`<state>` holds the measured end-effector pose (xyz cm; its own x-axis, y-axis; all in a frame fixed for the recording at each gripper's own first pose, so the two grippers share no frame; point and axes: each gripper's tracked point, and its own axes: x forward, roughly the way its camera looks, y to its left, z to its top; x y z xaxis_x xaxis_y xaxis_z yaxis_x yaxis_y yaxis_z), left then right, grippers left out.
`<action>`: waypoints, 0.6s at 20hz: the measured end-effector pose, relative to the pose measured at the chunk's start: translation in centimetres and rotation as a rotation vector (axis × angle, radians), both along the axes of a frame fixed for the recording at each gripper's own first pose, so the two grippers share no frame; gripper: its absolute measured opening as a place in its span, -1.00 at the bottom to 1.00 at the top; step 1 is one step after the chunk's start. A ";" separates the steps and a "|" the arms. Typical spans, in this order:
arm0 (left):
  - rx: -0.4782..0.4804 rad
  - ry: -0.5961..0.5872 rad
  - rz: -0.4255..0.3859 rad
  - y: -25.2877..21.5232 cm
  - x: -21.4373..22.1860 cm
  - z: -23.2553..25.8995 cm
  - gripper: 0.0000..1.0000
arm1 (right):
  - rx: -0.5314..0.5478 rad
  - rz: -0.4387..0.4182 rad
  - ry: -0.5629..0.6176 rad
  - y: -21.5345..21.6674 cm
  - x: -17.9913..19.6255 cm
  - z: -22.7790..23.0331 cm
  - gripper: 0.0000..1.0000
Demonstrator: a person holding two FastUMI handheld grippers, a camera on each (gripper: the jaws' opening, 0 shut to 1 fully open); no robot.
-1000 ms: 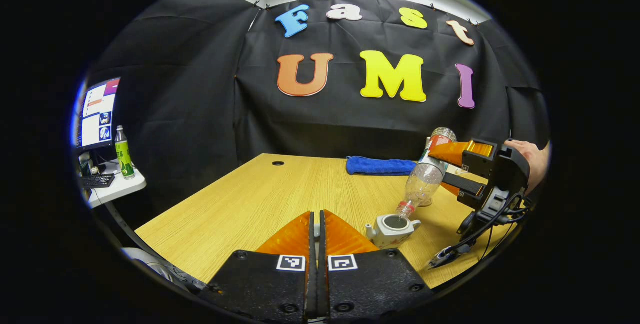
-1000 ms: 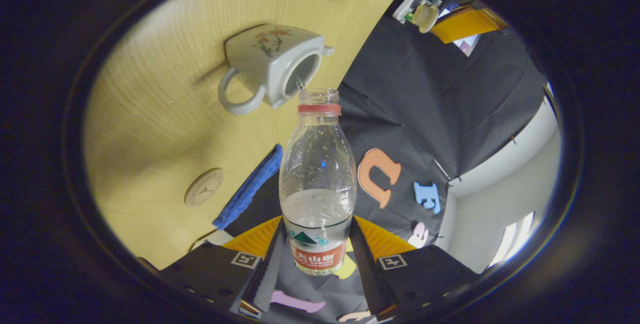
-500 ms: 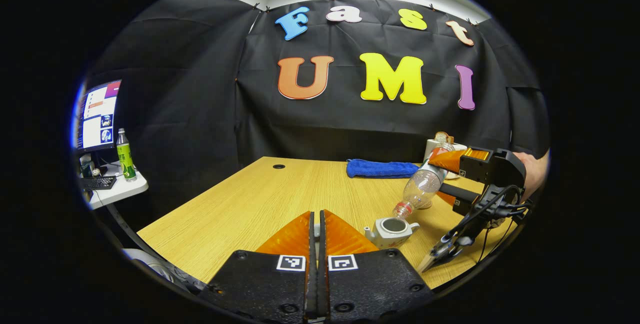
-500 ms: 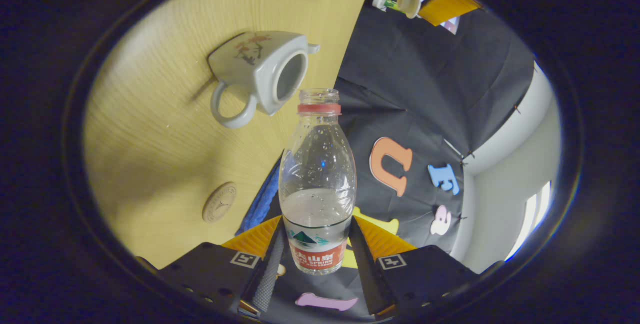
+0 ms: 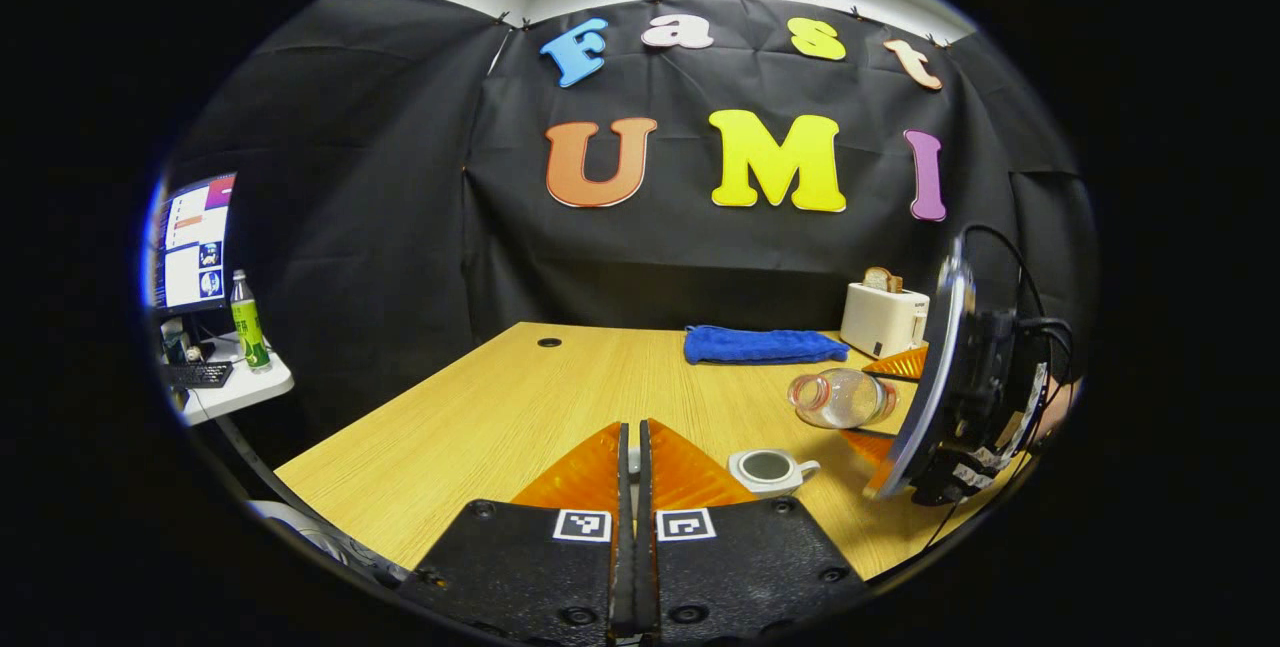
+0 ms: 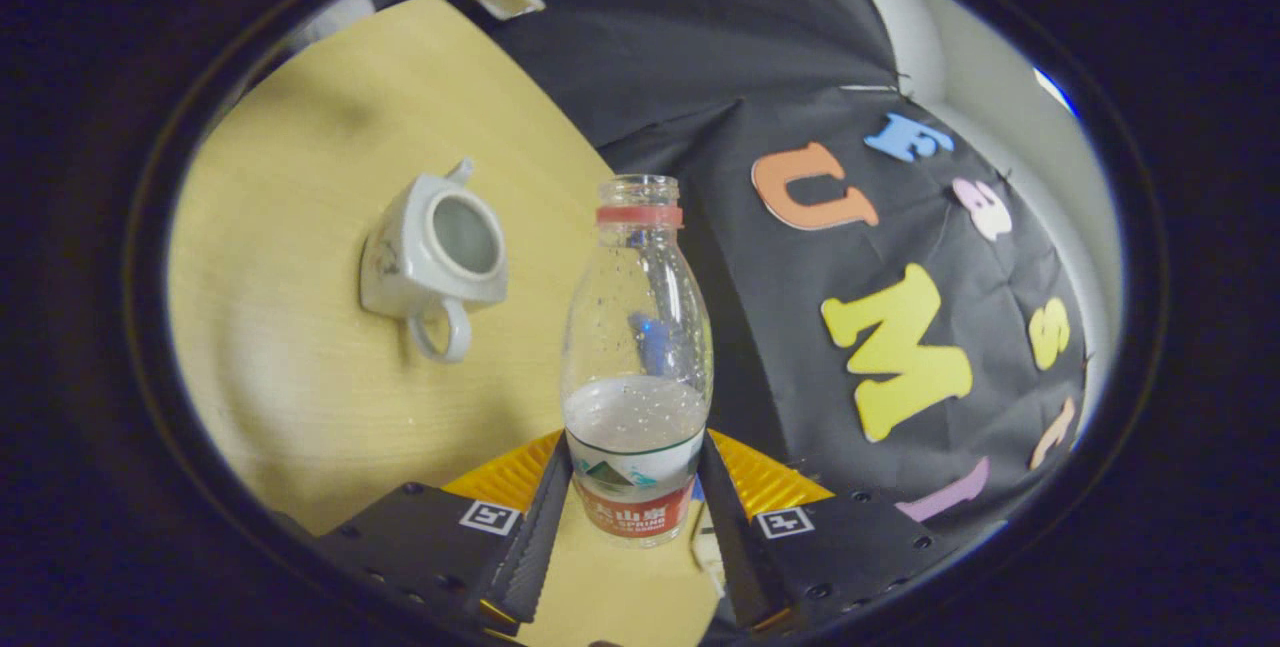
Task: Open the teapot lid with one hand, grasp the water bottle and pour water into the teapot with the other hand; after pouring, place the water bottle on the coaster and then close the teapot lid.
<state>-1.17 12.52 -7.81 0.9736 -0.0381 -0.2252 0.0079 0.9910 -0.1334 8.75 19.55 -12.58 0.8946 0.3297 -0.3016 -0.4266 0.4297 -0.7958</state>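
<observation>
Two grippers are working over one wooden table [image 5: 500,407]. The right gripper [image 6: 634,507] is clamping one water bottle [image 6: 637,357] at its labelled base, both fingers pressing its sides; the bottle is uncapped, with a little water sitting at the label end. In the left gripper view that bottle [image 5: 840,398] is lying roughly level in the air, its open mouth pointing leftward, above and a little to the right of the teapot.

One teapot [image 5: 768,470] is standing on the table with its top open, its dark inside showing. In the right gripper view the teapot [image 6: 432,252] is sitting left of the bottle's neck, apart from it.

The left gripper [image 5: 630,447] is hovering near the table's front with its two fingers pressed together; something pale is peeking between them, but I cannot tell what.

At the back, one blue cloth [image 5: 755,345] is lying beside one toaster [image 5: 882,319].
</observation>
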 end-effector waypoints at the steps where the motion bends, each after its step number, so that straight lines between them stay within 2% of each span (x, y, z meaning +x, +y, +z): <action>1: -0.002 -0.003 -0.006 -0.4 0.2 0.3 -0.95 | 0.081 -0.002 0.046 0.6 -0.2 0.1 0.41; 5: -0.012 -0.012 -0.032 -2.2 0.9 1.4 -0.94 | 0.374 -0.019 0.181 0.8 -0.7 2.2 0.41; 7: -0.007 -0.019 -0.044 -3.0 1.1 1.8 -0.95 | 0.509 -0.040 0.197 -0.2 0.2 4.0 0.45; 9: -0.007 -0.025 -0.052 -3.5 1.4 1.9 -0.95 | 0.597 -0.068 0.167 -1.9 2.1 5.8 0.43; 12: -0.010 -0.027 -0.055 -3.8 1.7 1.9 -0.95 | 0.732 -0.098 0.209 -3.2 4.5 6.3 0.41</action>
<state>0.50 8.75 -5.92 0.9756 -0.0934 -0.1985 0.0657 0.9877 -0.1422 13.26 16.34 -6.30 0.8786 0.4323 -0.2031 -0.4694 0.8600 -0.2003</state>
